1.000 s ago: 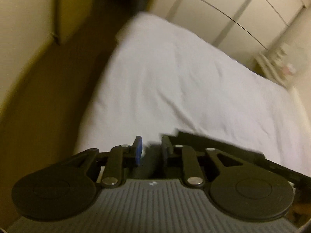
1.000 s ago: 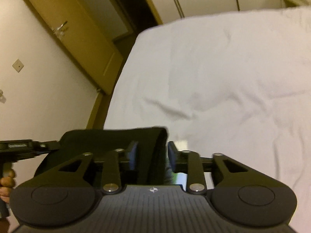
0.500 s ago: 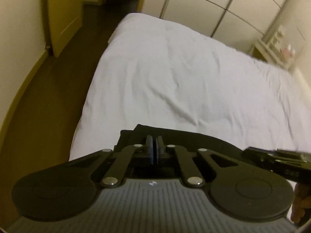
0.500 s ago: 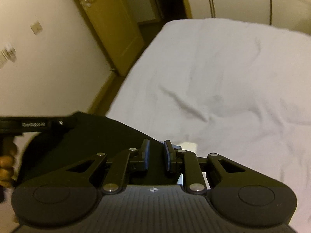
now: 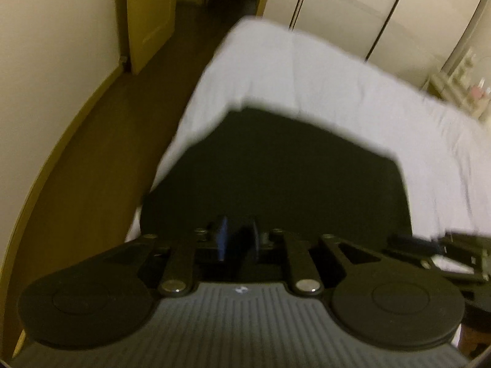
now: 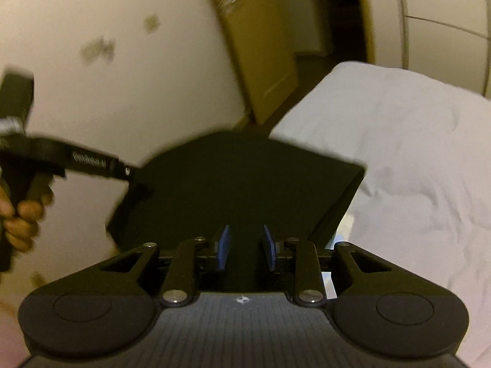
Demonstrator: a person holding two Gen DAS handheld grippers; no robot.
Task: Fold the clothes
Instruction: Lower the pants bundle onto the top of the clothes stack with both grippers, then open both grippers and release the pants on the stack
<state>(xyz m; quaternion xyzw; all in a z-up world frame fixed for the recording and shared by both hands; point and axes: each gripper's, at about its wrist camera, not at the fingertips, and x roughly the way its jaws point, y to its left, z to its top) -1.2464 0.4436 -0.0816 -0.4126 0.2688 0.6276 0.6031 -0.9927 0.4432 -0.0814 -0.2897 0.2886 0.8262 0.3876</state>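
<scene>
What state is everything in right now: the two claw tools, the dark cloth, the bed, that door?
Black garment: lifted, spread between both grippers, blurred.
Left gripper: jaws opening, garment between them.
Right gripper: jaws opening, pads apart, garment between them.
Bed sheet: white, wrinkled.
Wooden door: ajar.

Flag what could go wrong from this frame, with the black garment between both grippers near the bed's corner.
1. Both grippers' jaws are opening. Dark cloth sits between the left gripper fingers and the right gripper blue pads, so the black garment may slip free mid-fold.
2. The garment lies close to the corner of the white bed; a dropped edge could slide to the floor.
3. Both views are blurred, so the cloth's edges are hard to judge.
</scene>
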